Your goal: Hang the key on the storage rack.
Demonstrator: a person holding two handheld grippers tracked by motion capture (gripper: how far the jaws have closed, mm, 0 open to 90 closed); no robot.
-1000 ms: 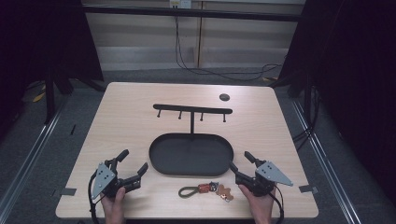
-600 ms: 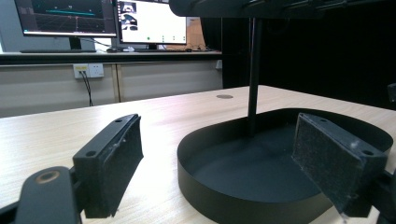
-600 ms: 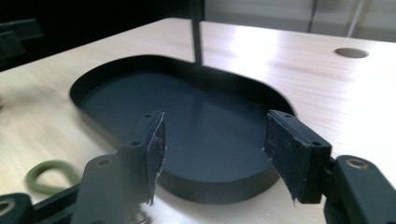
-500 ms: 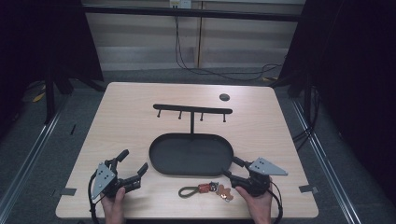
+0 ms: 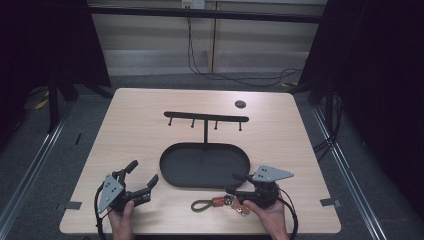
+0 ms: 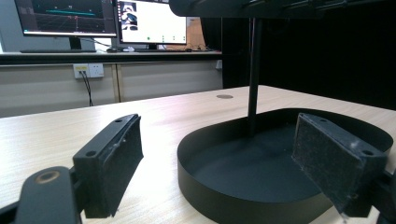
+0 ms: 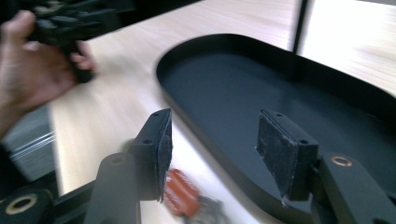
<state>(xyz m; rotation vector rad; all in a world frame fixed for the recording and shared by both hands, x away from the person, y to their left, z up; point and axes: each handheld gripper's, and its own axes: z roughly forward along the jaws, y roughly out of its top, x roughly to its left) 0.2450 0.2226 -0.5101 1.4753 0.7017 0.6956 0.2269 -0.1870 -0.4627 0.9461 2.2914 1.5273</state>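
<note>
A keychain [image 5: 217, 202] with a green loop and orange and copper pieces lies flat near the table's front edge. In the right gripper view the keychain [image 7: 180, 191] shows blurred, low beside the left-hand jaw. My right gripper [image 5: 232, 184] hovers just above and right of it, pointing left. Its jaws have just been closing and stand part open, with nothing between the pads of the right gripper [image 7: 212, 144]. My left gripper [image 5: 143, 171] rests open at the front left, aimed at the black oval tray [image 5: 165, 160]. Nothing sits between the jaws of the left gripper [image 6: 219, 135].
From the tray [image 6: 219, 191] a thin post [image 6: 253, 70] rises to a black bar with several hooks [image 5: 206, 117]. A small dark disc [image 5: 240, 104] lies at the far right of the table. The person's other hand [image 7: 42, 56] shows in the right gripper view.
The right gripper has swung to the left toward the keychain and risen slightly, and its jaws have narrowed. The left gripper has stayed where it was.
</note>
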